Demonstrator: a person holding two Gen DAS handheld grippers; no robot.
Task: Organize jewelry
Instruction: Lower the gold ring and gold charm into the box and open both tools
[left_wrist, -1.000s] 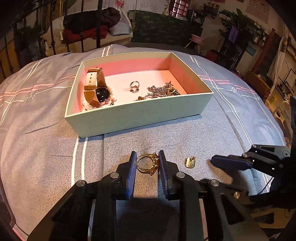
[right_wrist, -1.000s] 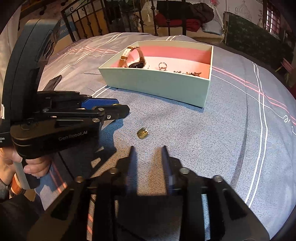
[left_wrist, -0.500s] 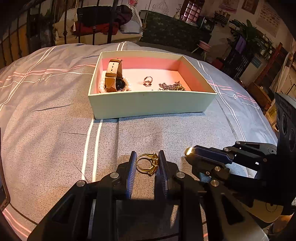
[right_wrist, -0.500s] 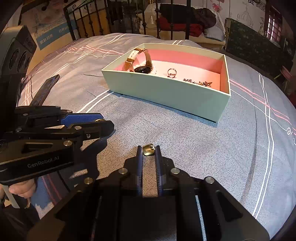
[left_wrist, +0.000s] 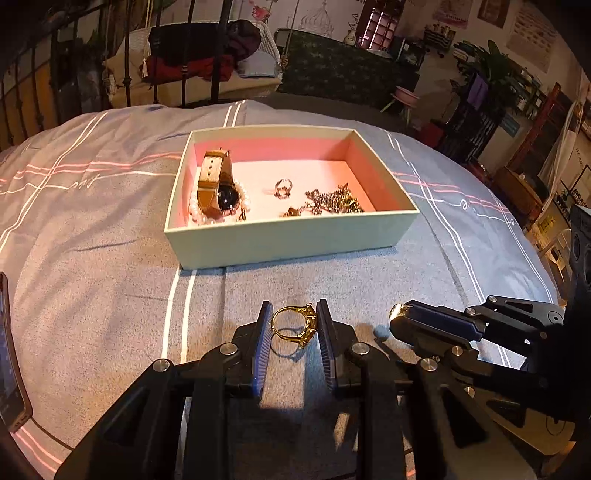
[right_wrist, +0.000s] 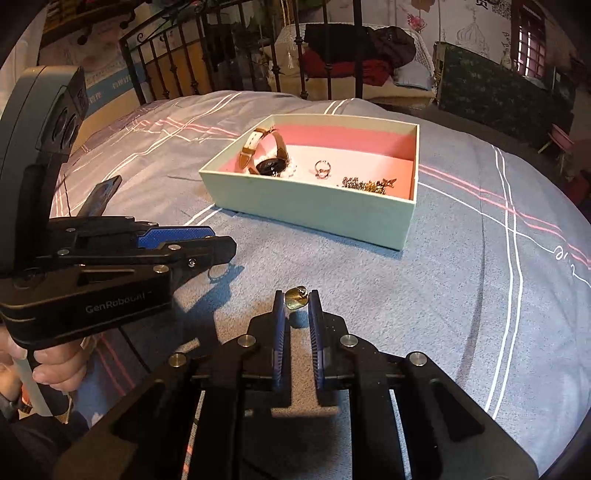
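Observation:
My left gripper (left_wrist: 292, 320) is shut on a gold ring (left_wrist: 295, 324), held just above the blue bedspread. My right gripper (right_wrist: 296, 301) is shut on a small gold pendant (right_wrist: 296, 297), lifted off the cloth; that pendant (left_wrist: 396, 309) also shows at the right gripper's tip in the left wrist view. Ahead lies a pale green box (left_wrist: 291, 236) with a pink inside. It holds a brown-strapped watch (left_wrist: 216, 184) on a pearl bracelet, a silver ring (left_wrist: 283, 188) and a tangle of chain (left_wrist: 334, 201). The same box (right_wrist: 314, 206) appears in the right wrist view.
A dark phone (right_wrist: 99, 195) lies on the bedspread at the left. A person's hand (right_wrist: 55, 369) grips the left tool's handle. An iron bed rail (right_wrist: 221, 55) and piled clothes stand behind the box. The bed's edge curves close at the right.
My right gripper has closed on the gold pendant that lay on the bedspread and raised it off the cloth. The left gripper still holds the ring.

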